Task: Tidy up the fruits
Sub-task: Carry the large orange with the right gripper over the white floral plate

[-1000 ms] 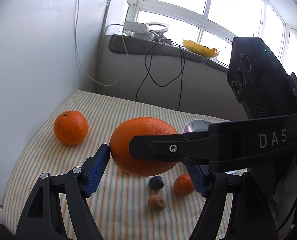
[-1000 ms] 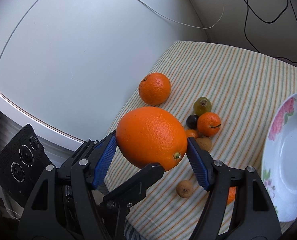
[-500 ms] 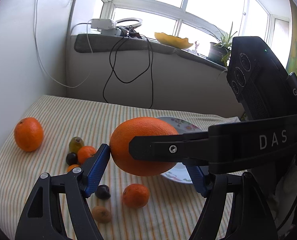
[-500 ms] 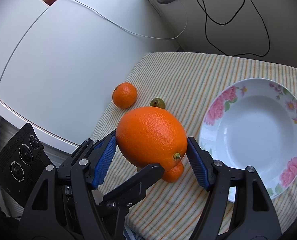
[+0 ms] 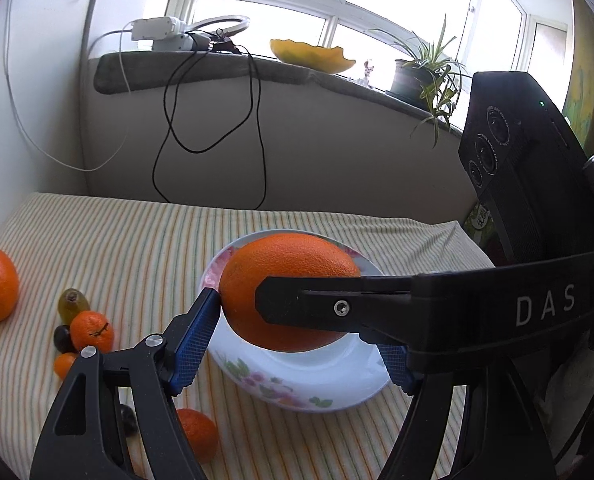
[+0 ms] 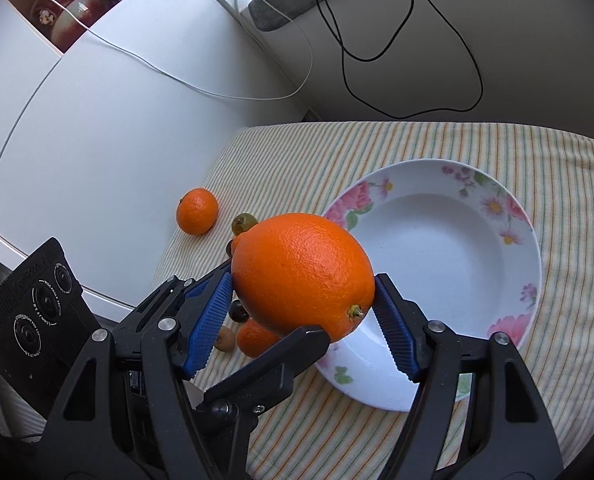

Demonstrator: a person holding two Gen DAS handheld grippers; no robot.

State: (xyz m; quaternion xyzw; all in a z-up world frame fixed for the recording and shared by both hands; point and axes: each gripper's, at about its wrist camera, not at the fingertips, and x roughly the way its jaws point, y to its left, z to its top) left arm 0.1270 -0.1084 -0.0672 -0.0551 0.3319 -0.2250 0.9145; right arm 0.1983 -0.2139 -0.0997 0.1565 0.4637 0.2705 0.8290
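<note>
Grippers, my left [image 5: 293, 328] and right [image 6: 303, 316], both clamp one big orange [image 6: 303, 276] from crossing sides, held above the flowered plate [image 6: 509, 216]. Small fruits [image 5: 91, 330] lie left of them on the striped tabletop [image 5: 137, 240].

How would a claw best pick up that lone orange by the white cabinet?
Grip the lone orange across its widest middle, coming down from above. It is round and sits clear of the small fruits, so both sides are free; the white cabinet beside it probably crowds a level approach.

Plate [image 6: 449, 264] bare inside; small fruits [image 6: 197, 216] crowd its left.
</note>
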